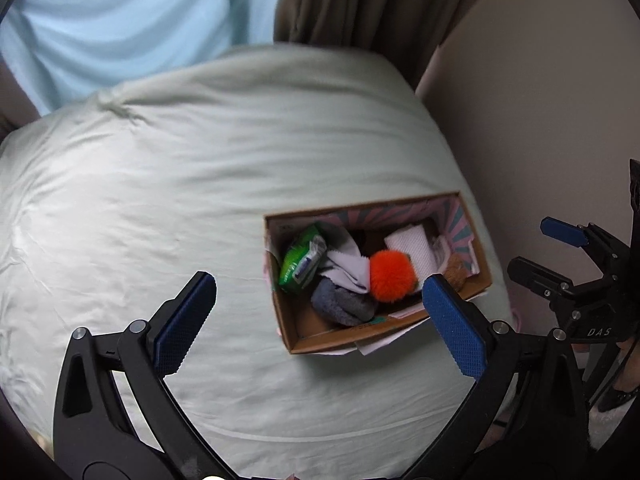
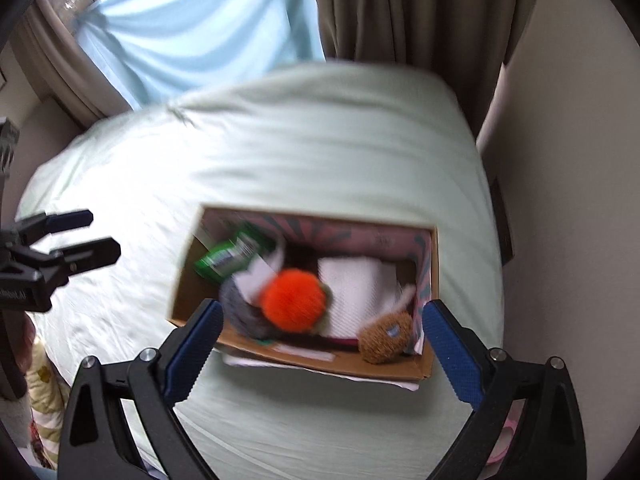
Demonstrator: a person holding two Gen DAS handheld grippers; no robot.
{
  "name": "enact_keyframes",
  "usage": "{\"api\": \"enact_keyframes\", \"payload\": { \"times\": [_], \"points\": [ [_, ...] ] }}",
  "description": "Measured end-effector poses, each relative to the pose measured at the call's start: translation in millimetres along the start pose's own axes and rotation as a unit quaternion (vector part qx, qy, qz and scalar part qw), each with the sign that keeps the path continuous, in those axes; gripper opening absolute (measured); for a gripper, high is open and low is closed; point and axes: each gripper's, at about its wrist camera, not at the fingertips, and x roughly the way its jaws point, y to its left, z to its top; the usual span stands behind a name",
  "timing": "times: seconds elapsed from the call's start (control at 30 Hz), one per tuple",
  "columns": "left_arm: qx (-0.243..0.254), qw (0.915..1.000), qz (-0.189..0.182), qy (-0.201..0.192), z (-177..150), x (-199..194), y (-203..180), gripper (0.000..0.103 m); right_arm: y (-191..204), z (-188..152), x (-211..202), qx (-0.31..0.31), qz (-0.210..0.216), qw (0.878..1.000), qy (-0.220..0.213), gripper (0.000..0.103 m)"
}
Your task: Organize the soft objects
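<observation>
An open cardboard box (image 1: 320, 342) (image 2: 182, 280) sits on a pale green bed. Inside lie an orange pompom (image 1: 390, 276) (image 2: 294, 300), a green packet (image 1: 300, 262) (image 2: 228, 254), a grey sock (image 1: 344, 304) (image 2: 240, 306), white cloths (image 1: 412, 248) (image 2: 356, 292) and a brown fuzzy toy (image 1: 456, 270) (image 2: 386, 338). My left gripper (image 1: 320, 312) is open and empty above the bed, just left of the box. My right gripper (image 2: 324, 344) is open and empty, hovering over the box's near edge. The right gripper also shows in the left wrist view (image 1: 548, 252), the left one in the right wrist view (image 2: 92, 236).
The pale green bedding (image 1: 180, 200) (image 2: 320, 140) fills the view. Blue and brown curtains (image 1: 340, 0) (image 2: 400, 8) hang behind the bed. A beige wall (image 1: 540, 100) (image 2: 572, 160) is close on the right. A patterned blanket (image 2: 44, 400) lies at the bed's lower left.
</observation>
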Motion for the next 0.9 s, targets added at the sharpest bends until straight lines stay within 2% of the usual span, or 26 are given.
{"api": "enact_keyframes", "payload": {
  "times": [0.13, 0.2, 0.27, 0.33, 0.43, 0.57, 0.67, 0.9],
  "points": [
    [-0.021, 0.9978, 0.003, -0.062, -1.4, -69.9, 20.6, 0.103, 33.1, 18.0, -56.1, 0.001, 0.008, 0.998, -0.059, 0.099],
    [-0.031, 0.9951, 0.009, -0.094, -4.5, -102.9, 31.1, 0.103, 54.0, 25.8, -86.9, 0.002, -0.003, 0.996, -0.094, 0.099],
    [-0.043, 0.9904, 0.019, -0.13, -10.6, -139.4, 42.7, 0.103, 72.4, 30.4, -114.6, 0.008, -0.018, 0.991, -0.131, 0.099],
    [-0.049, 0.9838, 0.031, -0.169, -18.0, -174.4, 51.8, 0.103, 91.3, 33.8, -141.7, 0.01, -0.003, 0.986, -0.166, 0.099],
    [-0.051, 0.9742, 0.056, -0.213, -30.1, -216.1, 59.8, 0.103, 120.7, 33.0, -172.7, 0.006, -0.012, 0.978, -0.21, 0.099],
    [-0.061, 0.9595, 0.089, -0.26, -48.6, -262.1, 73.1, 0.103, 150.2, 27.9, -198.0, 0.004, -0.012, 0.971, -0.237, 0.099],
    [-0.059, 0.9522, 0.108, -0.279, -59.7, -282.2, 79.3, 0.103, 167.8, 19.9, -209.1, 0.003, -0.012, 0.969, -0.246, 0.099],
    [-0.05, 0.9439, 0.129, -0.3, -82.7, -299.8, 78.6, 0.103, 192.9, -2.4, -219.5, -0.004, -0.034, 0.965, -0.258, 0.099]
  ]
}}
